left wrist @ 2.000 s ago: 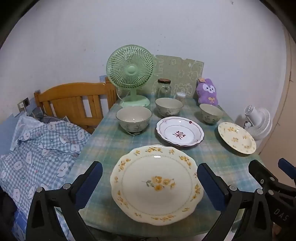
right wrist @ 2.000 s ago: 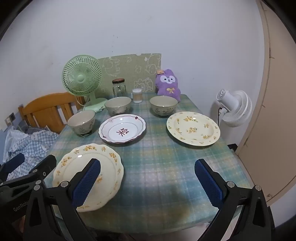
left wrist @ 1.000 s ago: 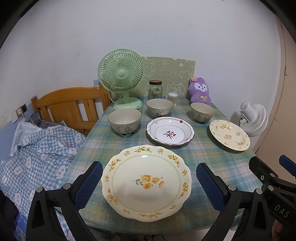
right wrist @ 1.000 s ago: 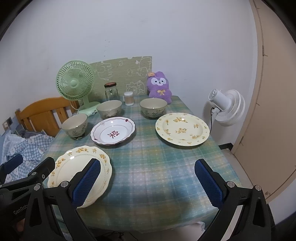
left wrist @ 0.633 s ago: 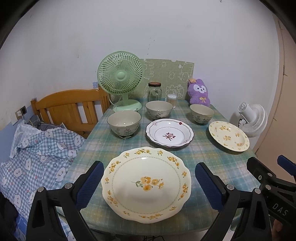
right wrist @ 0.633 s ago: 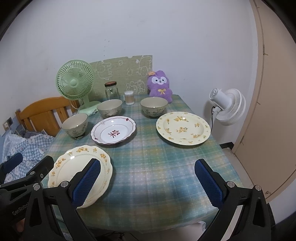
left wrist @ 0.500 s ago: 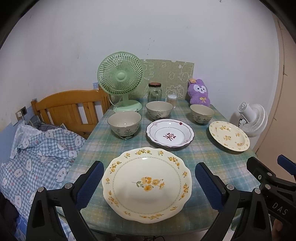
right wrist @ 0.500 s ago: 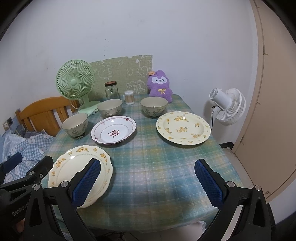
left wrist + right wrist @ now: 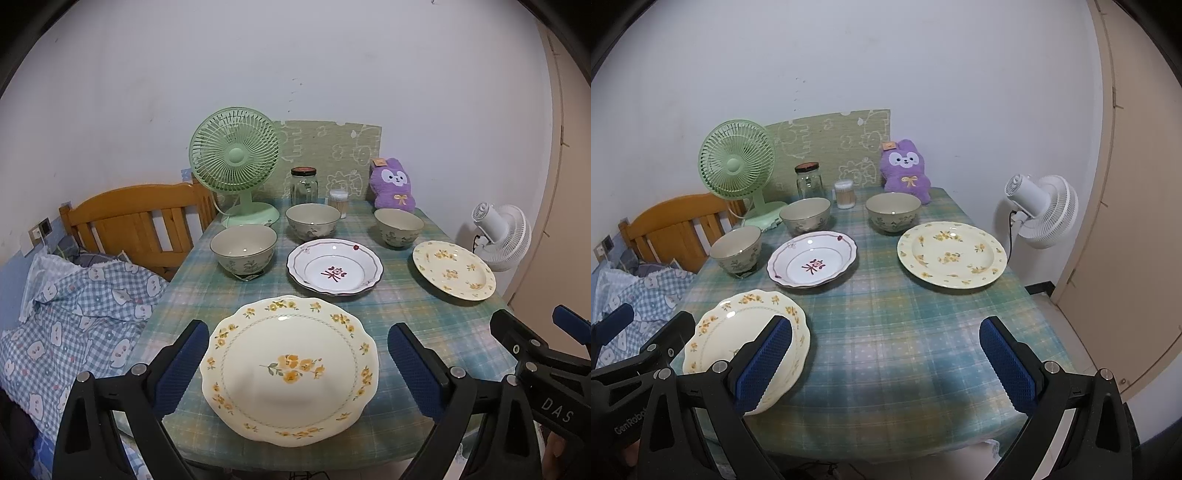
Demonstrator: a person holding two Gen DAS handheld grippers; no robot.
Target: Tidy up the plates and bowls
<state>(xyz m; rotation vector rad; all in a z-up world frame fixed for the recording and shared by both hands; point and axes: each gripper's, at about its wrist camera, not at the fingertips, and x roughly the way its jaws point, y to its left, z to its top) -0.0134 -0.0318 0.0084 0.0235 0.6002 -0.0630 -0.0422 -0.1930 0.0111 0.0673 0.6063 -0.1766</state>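
A cream plate with yellow flowers [image 9: 290, 365] lies at the table's near edge, framed between the open jaws of my left gripper [image 9: 297, 369]; it also shows in the right wrist view [image 9: 738, 332]. A white plate with a red motif [image 9: 334, 271] sits mid-table. A second yellow-flowered plate [image 9: 951, 253] lies at the right. Three beige floral bowls stand behind: left [image 9: 243, 249], middle [image 9: 313, 220], right [image 9: 399, 227]. My right gripper [image 9: 886, 363] is open and empty above the near right of the table.
A green desk fan [image 9: 236, 158], a glass jar [image 9: 304, 186], a cotton-swab tub [image 9: 339, 203] and a purple plush [image 9: 393, 184] stand along the back wall. A wooden chair [image 9: 140, 221] and checked bedding [image 9: 74, 314] are left of the table. A white fan [image 9: 1041, 210] stands at the right.
Both grippers drew back a little from the table and then steadied. Nothing on the table moved.
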